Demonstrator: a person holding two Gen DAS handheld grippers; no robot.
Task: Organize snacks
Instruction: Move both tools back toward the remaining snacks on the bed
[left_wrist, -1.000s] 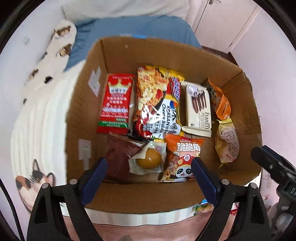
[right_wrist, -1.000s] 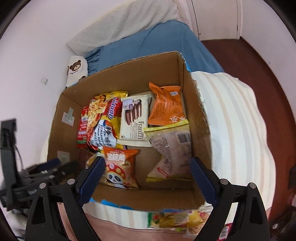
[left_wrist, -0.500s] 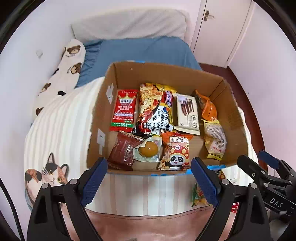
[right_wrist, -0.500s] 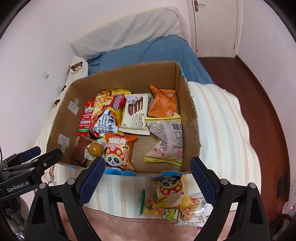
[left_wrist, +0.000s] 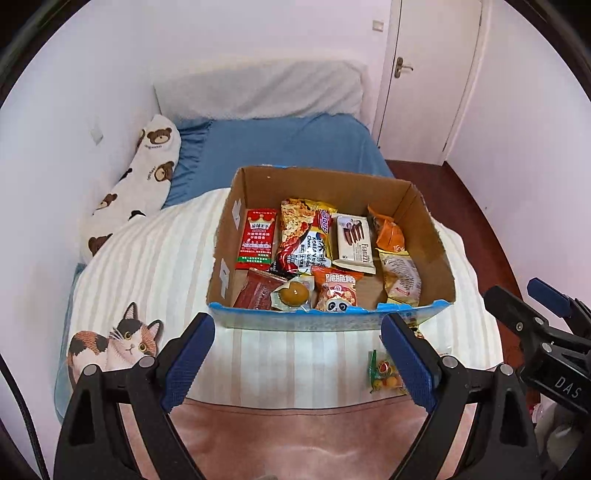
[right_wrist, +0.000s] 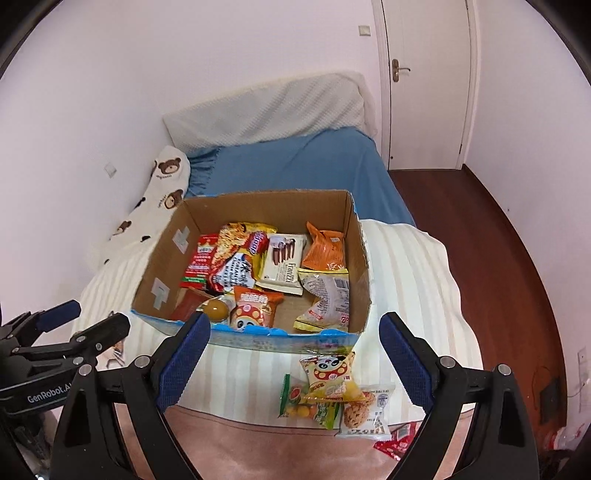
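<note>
At six o'clock of the box (right_wrist: 258, 338), we lower the released right hand-held gripper (right_wrist: 295, 354) squarely over the panda packet (right_wrist: 330, 373); the left hand-held gripper (left_wrist: 297, 354) is released too.

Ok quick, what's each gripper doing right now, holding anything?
Left gripper: open, holding nothing.
Right gripper: open, holding nothing.

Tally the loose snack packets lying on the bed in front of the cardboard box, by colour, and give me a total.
Yellow panda packet: 1
Green packet: 1
White cookie packet: 1
Red packet: 1
Total: 4
</note>
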